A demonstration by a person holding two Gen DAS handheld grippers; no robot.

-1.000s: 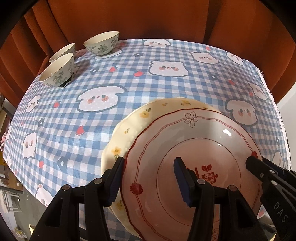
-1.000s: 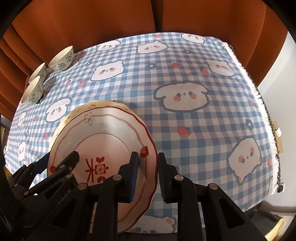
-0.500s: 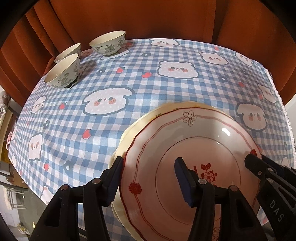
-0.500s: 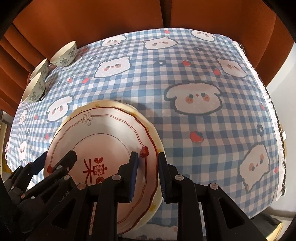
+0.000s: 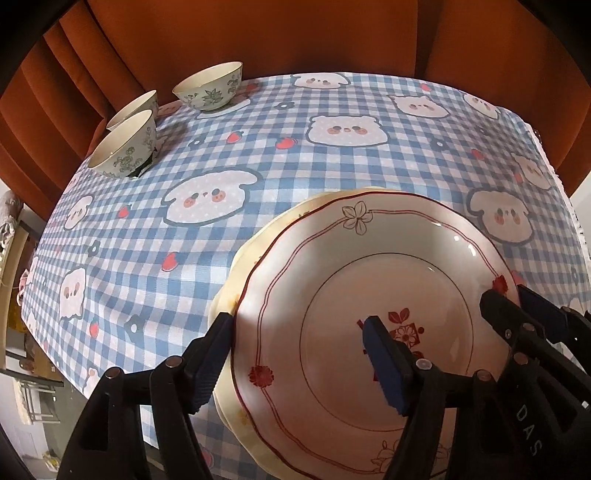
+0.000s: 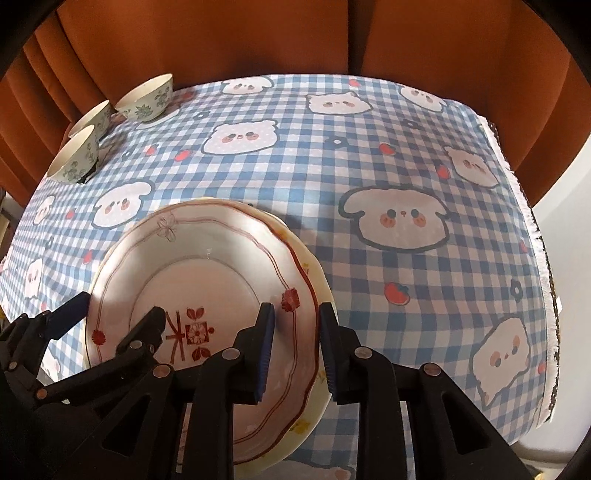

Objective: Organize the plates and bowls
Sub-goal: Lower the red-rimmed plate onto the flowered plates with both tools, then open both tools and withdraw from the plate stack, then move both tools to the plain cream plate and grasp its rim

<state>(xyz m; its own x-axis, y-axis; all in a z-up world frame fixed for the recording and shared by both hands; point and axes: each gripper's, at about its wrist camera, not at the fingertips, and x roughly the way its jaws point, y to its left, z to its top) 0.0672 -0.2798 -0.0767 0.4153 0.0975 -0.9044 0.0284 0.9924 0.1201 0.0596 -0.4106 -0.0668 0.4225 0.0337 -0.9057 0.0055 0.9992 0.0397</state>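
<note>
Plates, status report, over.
Left tool open, straddling the plate stack's left rim. Right tool shut on stack's right rim: red-trimmed plate atop yellow plate. Three bowls far left, clear of path.

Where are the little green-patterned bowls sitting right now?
Three bowls cluster at the far left corner of the checked tablecloth, against the orange curtain, well away from the stacked plates near the grippers.
</note>
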